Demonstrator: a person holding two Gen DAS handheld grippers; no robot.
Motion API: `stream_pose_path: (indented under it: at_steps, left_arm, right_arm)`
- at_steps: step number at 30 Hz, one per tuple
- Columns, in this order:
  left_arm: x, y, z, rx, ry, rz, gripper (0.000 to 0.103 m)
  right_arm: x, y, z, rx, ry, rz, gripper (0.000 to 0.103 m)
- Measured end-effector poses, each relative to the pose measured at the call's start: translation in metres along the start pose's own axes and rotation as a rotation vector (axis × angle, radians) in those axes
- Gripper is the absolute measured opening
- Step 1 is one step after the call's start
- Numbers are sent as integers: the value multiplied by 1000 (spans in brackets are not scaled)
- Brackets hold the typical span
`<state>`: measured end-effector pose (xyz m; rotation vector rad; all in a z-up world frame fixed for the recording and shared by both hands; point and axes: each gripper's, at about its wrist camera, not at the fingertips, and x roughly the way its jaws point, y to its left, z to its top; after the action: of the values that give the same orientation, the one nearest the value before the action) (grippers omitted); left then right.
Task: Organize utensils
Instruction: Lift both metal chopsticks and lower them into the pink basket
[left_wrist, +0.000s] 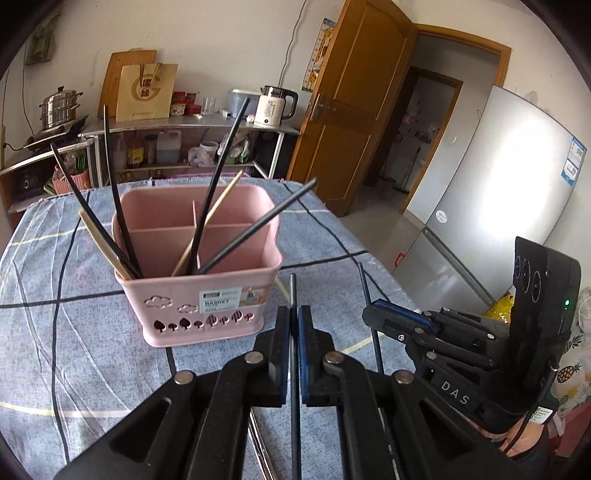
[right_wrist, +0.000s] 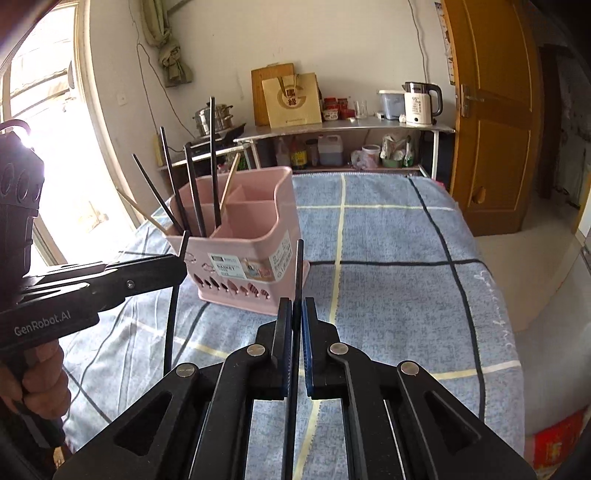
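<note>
Your left gripper (left_wrist: 294, 314) is clenched on a black chopstick (left_wrist: 293, 291), tip poking up past the pads. The pink basket (left_wrist: 192, 291) stands at ten o'clock from it on the blue checked cloth (left_wrist: 55, 350), black and wooden chopsticks (left_wrist: 218, 173) fanned out inside. Your right gripper (right_wrist: 294, 310) is pinching another black chopstick (right_wrist: 298, 269), basket at eleven o'clock

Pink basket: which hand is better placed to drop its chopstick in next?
Probably left. The left gripper, shut on its chopstick, faces the pink basket straight ahead; the right gripper sees it off to one side.
</note>
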<state>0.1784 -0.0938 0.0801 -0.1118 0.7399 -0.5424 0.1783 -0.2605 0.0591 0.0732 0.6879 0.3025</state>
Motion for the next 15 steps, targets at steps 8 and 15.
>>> stream_pose_path:
  at_steps: [8,15]
  left_arm:
    - [-47,-4,19,44,-93,-1,4]
    - [-61,-7,26,68,-115,11,4]
  right_arm:
    - [-45,12,20,-31,-131,0,5]
    - [-63,13,25,-41,-180,-4,5]
